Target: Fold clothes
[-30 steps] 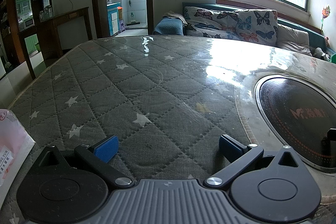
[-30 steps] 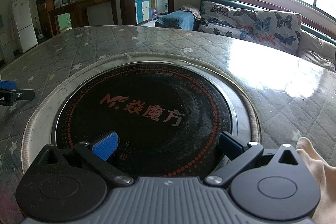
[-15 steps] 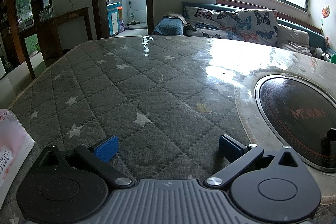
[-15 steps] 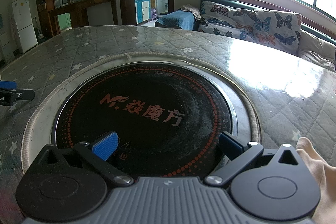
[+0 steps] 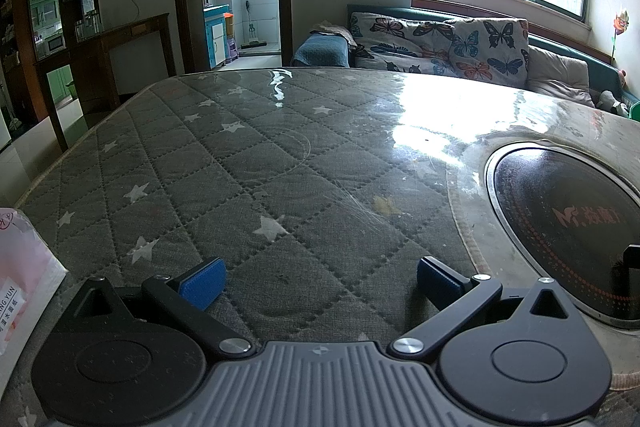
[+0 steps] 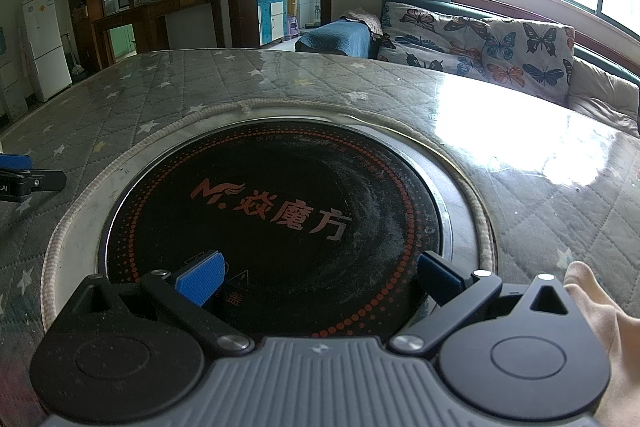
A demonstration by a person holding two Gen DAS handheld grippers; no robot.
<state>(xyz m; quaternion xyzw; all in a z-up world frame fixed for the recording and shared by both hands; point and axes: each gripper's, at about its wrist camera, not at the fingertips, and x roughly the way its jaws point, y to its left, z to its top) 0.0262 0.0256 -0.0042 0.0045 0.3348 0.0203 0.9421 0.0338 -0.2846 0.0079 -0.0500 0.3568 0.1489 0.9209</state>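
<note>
A cream-coloured garment [image 6: 608, 339] shows only as a rumpled edge at the lower right of the right wrist view, just right of my right gripper [image 6: 318, 277]. That gripper is open with nothing between its blue pads, low over the black round cooktop [image 6: 280, 203]. My left gripper [image 5: 320, 281] is open too, resting low over the grey star-quilted table cover [image 5: 240, 187], holding nothing. One finger of the left gripper [image 6: 16, 173] appears at the left edge of the right wrist view. No garment is visible in the left wrist view.
A pink and white plastic packet [image 5: 20, 287] lies at the table's left front edge. The cooktop [image 5: 568, 227] is set into the table on the right, ringed by a braided rim. A butterfly-print sofa [image 5: 440, 43] and a wooden sideboard [image 5: 112, 55] stand beyond the table.
</note>
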